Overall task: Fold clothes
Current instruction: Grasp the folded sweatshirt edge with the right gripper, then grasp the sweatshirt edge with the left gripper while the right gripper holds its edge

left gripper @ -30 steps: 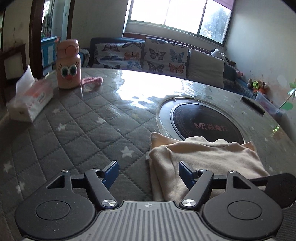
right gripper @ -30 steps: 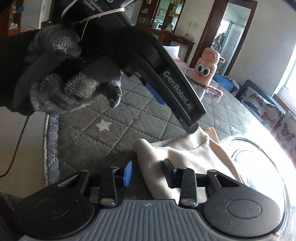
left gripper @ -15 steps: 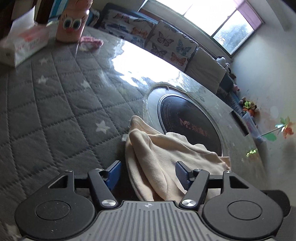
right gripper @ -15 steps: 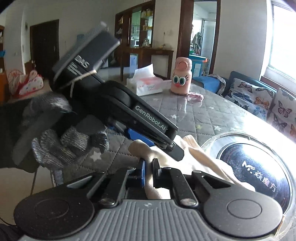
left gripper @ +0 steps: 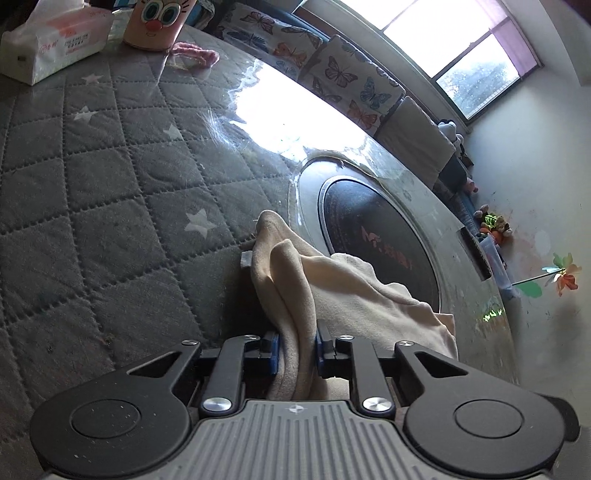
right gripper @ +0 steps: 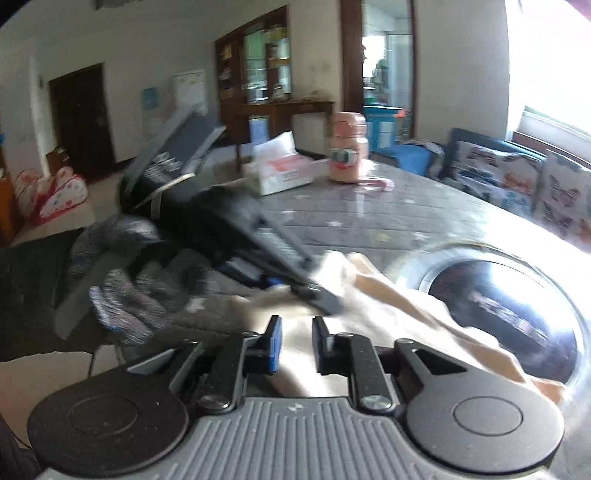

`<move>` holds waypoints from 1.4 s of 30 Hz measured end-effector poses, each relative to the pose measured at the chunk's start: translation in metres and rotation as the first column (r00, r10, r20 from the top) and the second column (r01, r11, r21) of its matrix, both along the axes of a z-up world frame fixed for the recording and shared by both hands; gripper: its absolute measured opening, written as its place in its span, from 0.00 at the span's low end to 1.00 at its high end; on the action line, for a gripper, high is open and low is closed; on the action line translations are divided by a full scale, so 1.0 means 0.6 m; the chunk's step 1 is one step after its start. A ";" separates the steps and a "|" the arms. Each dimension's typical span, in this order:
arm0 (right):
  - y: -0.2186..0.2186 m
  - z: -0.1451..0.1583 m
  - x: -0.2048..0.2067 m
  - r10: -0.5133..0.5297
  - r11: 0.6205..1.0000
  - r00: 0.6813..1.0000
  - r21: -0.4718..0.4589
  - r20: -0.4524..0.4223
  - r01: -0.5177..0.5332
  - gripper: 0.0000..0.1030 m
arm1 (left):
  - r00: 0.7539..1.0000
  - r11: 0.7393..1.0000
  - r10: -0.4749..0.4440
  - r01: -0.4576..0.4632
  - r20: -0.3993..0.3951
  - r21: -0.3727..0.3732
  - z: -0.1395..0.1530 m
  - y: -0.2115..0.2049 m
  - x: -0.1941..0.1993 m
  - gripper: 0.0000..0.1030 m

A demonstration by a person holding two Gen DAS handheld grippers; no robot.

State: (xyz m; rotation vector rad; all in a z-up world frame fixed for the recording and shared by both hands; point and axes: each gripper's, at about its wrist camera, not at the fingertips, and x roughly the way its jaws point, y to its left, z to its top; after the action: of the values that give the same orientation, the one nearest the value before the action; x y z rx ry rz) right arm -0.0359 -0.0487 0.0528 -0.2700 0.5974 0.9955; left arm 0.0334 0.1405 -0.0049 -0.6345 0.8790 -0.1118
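1. My left gripper (left gripper: 295,347) is clenched on a bunched fold of the cream garment (left gripper: 332,291); cloth fills the gap between both blue pads.
2. My right gripper (right gripper: 295,341): fingers narrowed around pale cloth. Blur and glare hide pad contact, so I cannot tell if the grip is firm.
3. Garment location: near edge of the tabletop (left gripper: 92,206), draped from the quilted star cover onto the rim of the round inset cooker (left gripper: 376,236). Part lifted, rest trailing.
4. Judgement: step in hand is raising one hem with both grippers to carry it over. To do well: keep both at equal height, hold the edge taut between them, lay it flat before releasing.
5. Left view only: a small grey tag-like piece beside the raised fold; identity unclear.
6. Right view only: my gloved left hand (right gripper: 125,273) and its tool seen from outside, nose touching the cloth.
7. Far edge: tissue box (left gripper: 55,40) and pink bottle (left gripper: 159,22), well apart from the garment.
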 end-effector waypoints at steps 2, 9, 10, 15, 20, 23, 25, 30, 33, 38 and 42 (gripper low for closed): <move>-0.031 -0.001 0.017 -0.070 0.998 0.997 0.006 -0.017 0.070 0.28 | 1.000 1.000 -0.004 0.004 0.004 0.010 0.001 -0.003 0.000 0.20; -0.143 -0.023 0.091 -0.367 0.930 0.926 -0.001 -0.086 0.368 0.43 | 1.000 0.999 -0.015 0.015 0.019 0.037 0.003 -0.010 0.000 0.26; -0.156 -0.028 0.101 -0.402 0.915 0.911 -0.005 -0.094 0.403 0.43 | 1.000 0.999 -0.021 0.020 0.023 0.042 0.004 -0.013 0.000 0.30; -0.208 -0.060 0.145 -0.502 0.860 0.845 -0.001 -0.186 0.511 0.43 | 0.998 0.993 -0.046 0.042 0.042 0.106 0.011 -0.032 0.004 0.45; -0.213 -0.089 0.170 -0.526 0.842 0.822 -0.004 -0.219 0.539 0.43 | 0.996 0.986 -0.065 0.056 0.054 0.159 0.013 -0.043 0.005 0.44; -0.212 -0.092 0.170 -0.529 0.840 0.821 0.007 -0.214 0.543 0.43 | 0.996 0.984 -0.066 0.056 0.056 0.167 0.012 -0.045 0.007 0.42; -0.209 -0.092 0.168 -0.525 0.842 0.824 0.008 -0.213 0.539 0.38 | 0.997 0.983 -0.061 0.050 0.056 0.178 0.010 -0.045 0.009 0.31; -0.200 -0.085 0.164 -0.518 0.845 0.827 0.020 -0.219 0.534 0.10 | 0.997 0.986 -0.042 0.031 0.066 0.163 0.011 -0.036 0.008 0.16; -0.194 -0.071 0.162 -0.514 0.846 0.830 0.034 -0.215 0.532 0.09 | 0.995 0.985 -0.043 0.027 0.091 0.171 0.018 -0.034 0.001 0.14; -0.169 -0.022 0.160 -0.475 0.869 0.865 0.072 -0.161 0.490 0.08 | 0.990 0.986 -0.026 0.002 0.141 0.165 0.039 -0.017 -0.016 0.14; -0.120 0.011 0.171 -0.421 0.897 0.898 0.090 -0.126 0.433 0.08 | 0.982 0.984 0.013 -0.046 0.190 0.170 0.070 0.018 -0.031 0.14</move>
State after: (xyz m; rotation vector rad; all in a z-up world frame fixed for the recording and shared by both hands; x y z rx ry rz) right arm 0.0669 -0.1209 0.0596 0.0213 0.6559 0.6153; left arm 0.0147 0.1512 0.0372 -0.4651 0.6873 -0.0655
